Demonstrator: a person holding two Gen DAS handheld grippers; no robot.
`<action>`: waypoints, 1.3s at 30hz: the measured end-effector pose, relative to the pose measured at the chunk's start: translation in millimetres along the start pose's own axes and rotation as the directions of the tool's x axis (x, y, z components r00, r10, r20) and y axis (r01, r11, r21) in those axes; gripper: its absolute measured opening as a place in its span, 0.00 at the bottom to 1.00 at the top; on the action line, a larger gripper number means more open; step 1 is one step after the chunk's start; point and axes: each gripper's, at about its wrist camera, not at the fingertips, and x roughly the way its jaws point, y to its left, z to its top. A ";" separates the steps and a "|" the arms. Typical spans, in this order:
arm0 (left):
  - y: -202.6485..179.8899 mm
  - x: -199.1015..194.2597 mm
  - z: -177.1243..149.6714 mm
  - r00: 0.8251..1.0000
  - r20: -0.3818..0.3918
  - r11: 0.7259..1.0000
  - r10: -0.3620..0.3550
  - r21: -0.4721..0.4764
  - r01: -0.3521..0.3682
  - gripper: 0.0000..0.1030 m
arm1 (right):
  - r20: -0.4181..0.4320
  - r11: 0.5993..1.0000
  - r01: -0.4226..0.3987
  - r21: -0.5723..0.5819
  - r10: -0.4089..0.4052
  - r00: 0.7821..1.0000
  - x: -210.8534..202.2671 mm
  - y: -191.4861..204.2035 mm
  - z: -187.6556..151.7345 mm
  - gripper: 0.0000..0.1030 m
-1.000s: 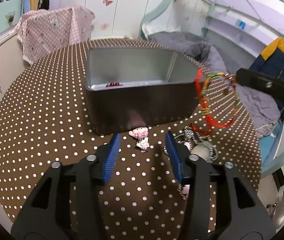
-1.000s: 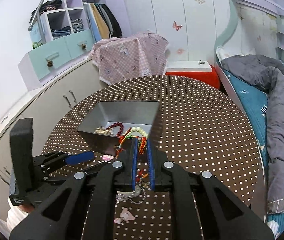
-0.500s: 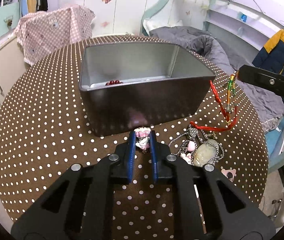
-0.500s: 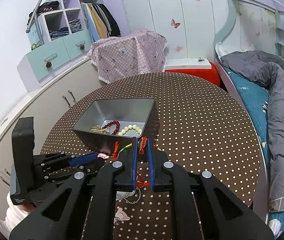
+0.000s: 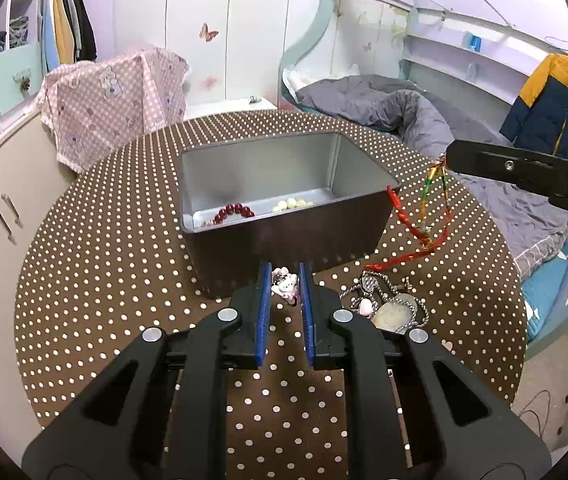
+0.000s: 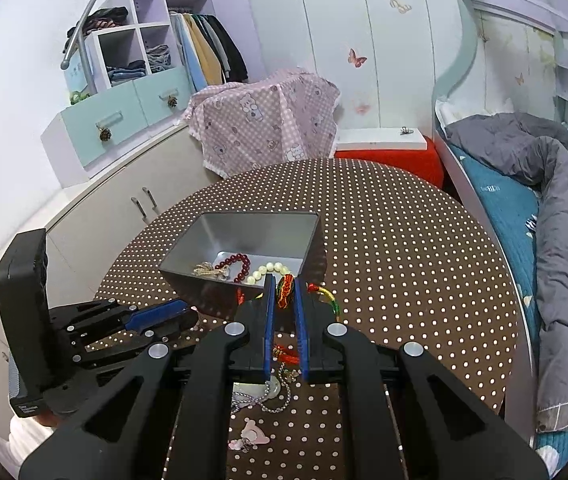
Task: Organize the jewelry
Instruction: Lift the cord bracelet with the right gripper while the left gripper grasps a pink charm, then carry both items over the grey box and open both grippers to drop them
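A grey metal box (image 5: 284,184) stands on the dotted round table (image 5: 95,264). Inside it lie a red bead bracelet (image 5: 235,212) and pale beads (image 5: 292,204). My left gripper (image 5: 285,280) is shut on a small pink-and-white charm (image 5: 285,285), just in front of the box. My right gripper (image 6: 284,296) is shut on a red and multicoloured cord bracelet (image 6: 285,295), which hangs to the right of the box in the left wrist view (image 5: 424,216). A pile of chains and pendants (image 5: 388,304) lies on the table by the box.
A small pink charm (image 6: 253,436) lies near the table's front edge. A pink cloth-covered thing (image 5: 115,100) stands behind the table. A bed with a grey quilt (image 6: 556,216) is at the right, cabinets (image 6: 123,196) at the left.
My left gripper closed on the pink charm and lifted it a little. My right gripper rose with the cord bracelet, which now hangs clear above the pile.
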 end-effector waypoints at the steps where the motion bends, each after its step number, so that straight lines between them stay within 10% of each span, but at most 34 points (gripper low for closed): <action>1: -0.1 -2.3 1.1 1.000 0.007 1.000 0.001 0.004 -0.001 0.14 | 0.005 1.000 0.003 -0.006 -0.003 1.000 -1.2 1.1 1.2 0.08; 39: 24.6 -17.7 69.7 0.983 0.175 0.999 0.046 -0.036 -0.041 0.14 | 0.157 0.991 -0.033 -0.131 0.053 0.986 7.2 28.8 73.6 0.08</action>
